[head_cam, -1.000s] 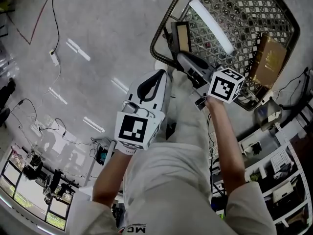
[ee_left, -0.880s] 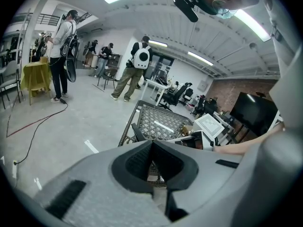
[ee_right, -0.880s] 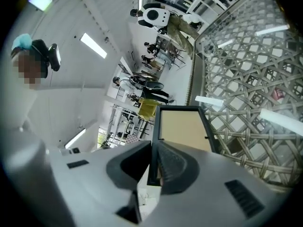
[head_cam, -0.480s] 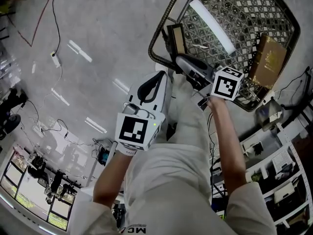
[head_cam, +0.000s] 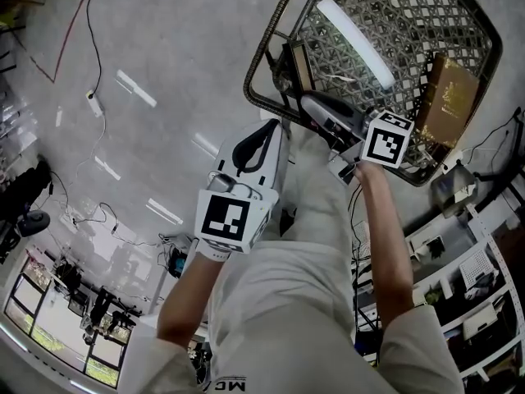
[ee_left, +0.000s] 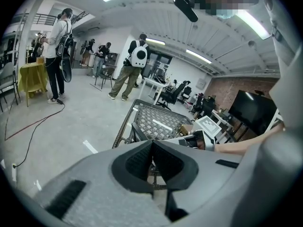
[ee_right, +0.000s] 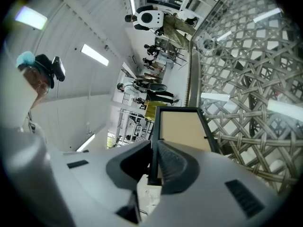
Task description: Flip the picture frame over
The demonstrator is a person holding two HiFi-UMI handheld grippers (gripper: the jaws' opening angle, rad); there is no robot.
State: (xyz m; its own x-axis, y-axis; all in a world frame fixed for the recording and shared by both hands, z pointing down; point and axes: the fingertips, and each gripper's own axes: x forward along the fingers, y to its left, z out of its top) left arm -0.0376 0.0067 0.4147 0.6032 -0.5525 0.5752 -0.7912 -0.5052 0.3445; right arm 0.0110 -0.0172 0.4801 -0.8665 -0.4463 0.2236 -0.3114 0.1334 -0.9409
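Black picture frame (ee_right: 182, 129) (in right claw (ee_right: 154, 148))

Open lab hall: concrete floor (head_cam: 164, 48), trailing cables (head_cam: 72, 35), equipment shelves (head_cam: 484, 302), big screen (ee_left: 255, 110).

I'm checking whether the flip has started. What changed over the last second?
The picture frame, clamped by its black edge in the right gripper, has rotated. Its tan backing earlier faced the head camera broadly and now shows almost edge-on at the rim of the wicker table. The right gripper shifted slightly right with it. The left gripper stayed shut, empty and in place.
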